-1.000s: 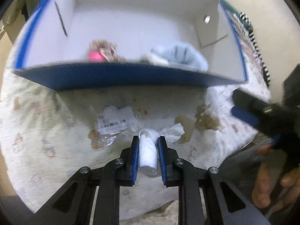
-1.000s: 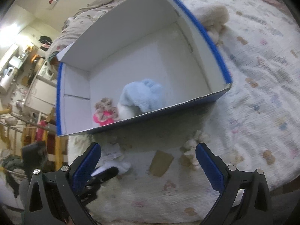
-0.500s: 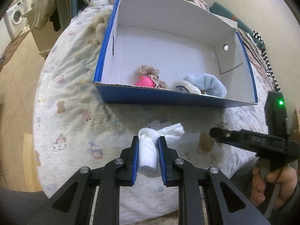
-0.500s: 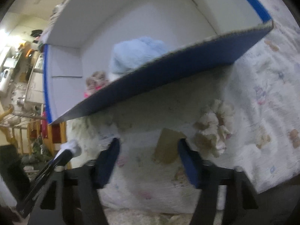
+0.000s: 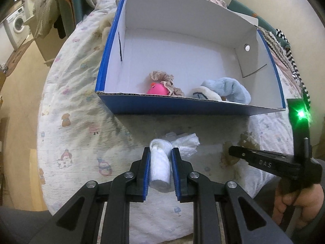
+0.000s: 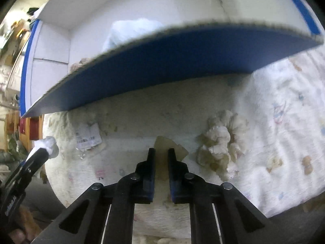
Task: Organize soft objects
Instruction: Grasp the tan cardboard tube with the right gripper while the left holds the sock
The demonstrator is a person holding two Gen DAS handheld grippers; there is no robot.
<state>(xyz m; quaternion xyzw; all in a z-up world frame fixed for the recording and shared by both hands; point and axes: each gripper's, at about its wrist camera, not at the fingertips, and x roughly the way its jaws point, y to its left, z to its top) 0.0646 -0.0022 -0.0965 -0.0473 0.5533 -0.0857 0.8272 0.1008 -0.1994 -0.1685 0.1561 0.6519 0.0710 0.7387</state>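
My left gripper (image 5: 160,152) is shut on a rolled white sock (image 5: 159,167), held above the bedspread in front of the blue-and-white box (image 5: 172,106). In the box lie a pink ball (image 5: 157,89), a beige scrunchie (image 5: 162,77) and a light blue plush (image 5: 229,89). My right gripper (image 6: 161,152) sits low on the bed with its jaws nearly closed around a tan flat pad (image 6: 162,156). A cream scrunchie (image 6: 221,142) lies just right of it.
A clear plastic wrapper with a label (image 6: 88,137) lies on the patterned bedspread (image 5: 77,134) left of the tan pad. The box's blue front wall (image 6: 172,65) rises close ahead of the right gripper. A chair with clothes (image 5: 59,10) stands left of the bed.
My left gripper lifted the white sock up and back from the bed. My right gripper dropped toward the bed and closed from wide open to nearly shut around the tan pad.
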